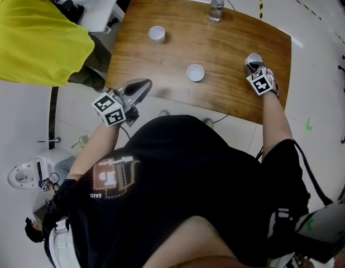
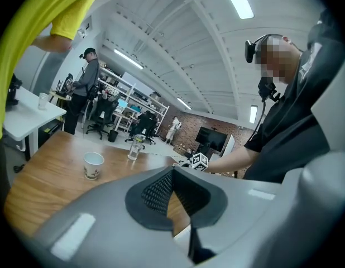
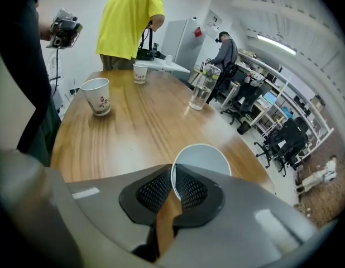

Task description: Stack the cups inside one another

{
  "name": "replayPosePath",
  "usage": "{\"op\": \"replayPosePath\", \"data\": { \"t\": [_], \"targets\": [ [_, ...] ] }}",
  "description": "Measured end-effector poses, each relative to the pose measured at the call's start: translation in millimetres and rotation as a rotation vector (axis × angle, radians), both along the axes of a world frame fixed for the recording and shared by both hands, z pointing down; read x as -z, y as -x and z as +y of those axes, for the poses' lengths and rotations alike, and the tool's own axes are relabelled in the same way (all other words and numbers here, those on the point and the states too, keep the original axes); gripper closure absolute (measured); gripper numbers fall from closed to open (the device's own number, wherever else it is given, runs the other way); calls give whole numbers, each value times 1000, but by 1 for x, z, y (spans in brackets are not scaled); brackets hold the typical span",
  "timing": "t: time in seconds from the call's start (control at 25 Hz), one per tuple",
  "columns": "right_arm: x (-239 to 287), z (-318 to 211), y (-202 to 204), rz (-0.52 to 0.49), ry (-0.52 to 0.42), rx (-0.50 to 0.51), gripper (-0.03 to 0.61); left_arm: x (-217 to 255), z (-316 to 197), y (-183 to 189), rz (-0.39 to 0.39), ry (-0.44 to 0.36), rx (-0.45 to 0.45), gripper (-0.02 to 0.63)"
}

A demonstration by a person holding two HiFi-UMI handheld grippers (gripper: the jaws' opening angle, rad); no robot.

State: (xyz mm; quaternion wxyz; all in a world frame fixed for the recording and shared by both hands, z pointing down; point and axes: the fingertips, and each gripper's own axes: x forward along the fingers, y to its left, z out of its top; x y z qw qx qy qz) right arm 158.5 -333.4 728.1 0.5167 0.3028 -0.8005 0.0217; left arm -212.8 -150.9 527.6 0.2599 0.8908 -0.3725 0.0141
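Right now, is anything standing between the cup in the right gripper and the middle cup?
Nothing visible. The right gripper has its fingers shut on the rim of the right cup; only bare table lies between it and the middle cup. The glass jar stands at the far edge, off that line.

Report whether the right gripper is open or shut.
Shut on the paper cup: in the right gripper view, the pads of the right gripper pinch its near rim.
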Motion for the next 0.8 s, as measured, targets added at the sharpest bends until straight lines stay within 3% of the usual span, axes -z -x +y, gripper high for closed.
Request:
{"op": "replayPosePath", "data": {
  "t": [0.12,0.24,0.4,0.6,0.8],
  "targets": [
    [13,7,8,-72,12,-29,551,-5,2,4,13,-7,11,612],
    [60,28,46,-227,-8,0,551,-5,2,2,43,-40,5,612],
    [132,84,133,-338,-29,261,551,-4,1,-2,84,-53,4,612],
    [153,140,206,-256,-23,572,551,2,1,-5,112,-89,0,612],
    [116,147,225,-144,49,654,551,0,6,4,96,-92,12,612]
  ]
}}
